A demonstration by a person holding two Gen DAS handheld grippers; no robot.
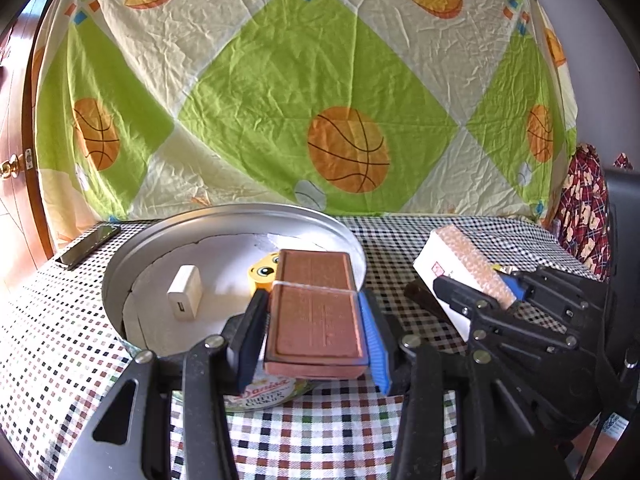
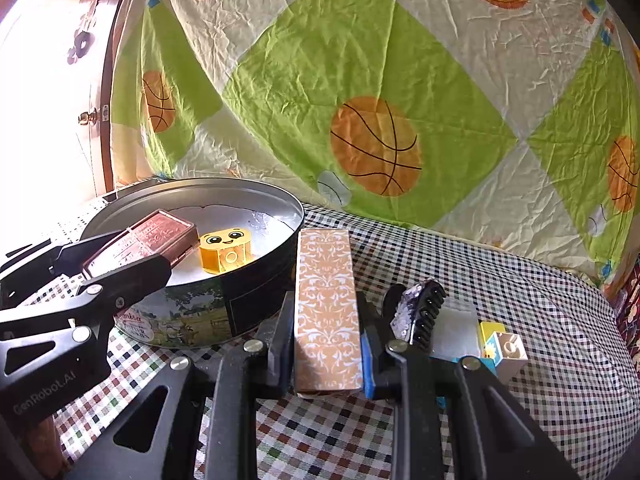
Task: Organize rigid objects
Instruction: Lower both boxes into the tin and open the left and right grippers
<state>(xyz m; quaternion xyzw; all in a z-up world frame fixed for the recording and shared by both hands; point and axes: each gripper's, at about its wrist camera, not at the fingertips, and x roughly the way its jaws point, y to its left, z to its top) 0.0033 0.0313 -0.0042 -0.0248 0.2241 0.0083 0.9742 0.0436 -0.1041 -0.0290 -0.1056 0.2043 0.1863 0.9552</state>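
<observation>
Holding the brown rectangular case (image 1: pixel 316 312) over the near rim of the round cookie tin (image 1: pixel 160 236), we have the left hand-held gripper (image 1: pixel 312 328) closed on its long sides, pads pressing both flanks, the case tilted slightly down towards the tin's white lining. To do this step well, in our judgement, we carry the case a little further in past the rim and lower it until it lies flat on the lining before letting go, so it does not tip off the wall. The open floor is to the left of centre: the white charger (image 1: pixel 184 292) lies on the left side and the yellow smiling block (image 2: pixel 226 250) sits just beyond the case, so we aim between them and keep the far end from knocking the block.

Our right hand-held gripper (image 2: pixel 328 340) is clamped on the narrow orange patterned box (image 2: pixel 326 300), which stands just outside the tin's right wall, above the checked worktop (image 2: pixel 520 280). It waits its turn, and we judge that the two grippers should enter the tin one after the other, since they sit near each other.

To the right lie a dark sparkly hair clip (image 2: pixel 416 312) and small toy blocks (image 2: pixel 502 350), near the box. A phone (image 1: pixel 86 246) rests by the worktop's far left edge, well apart from the work.
</observation>
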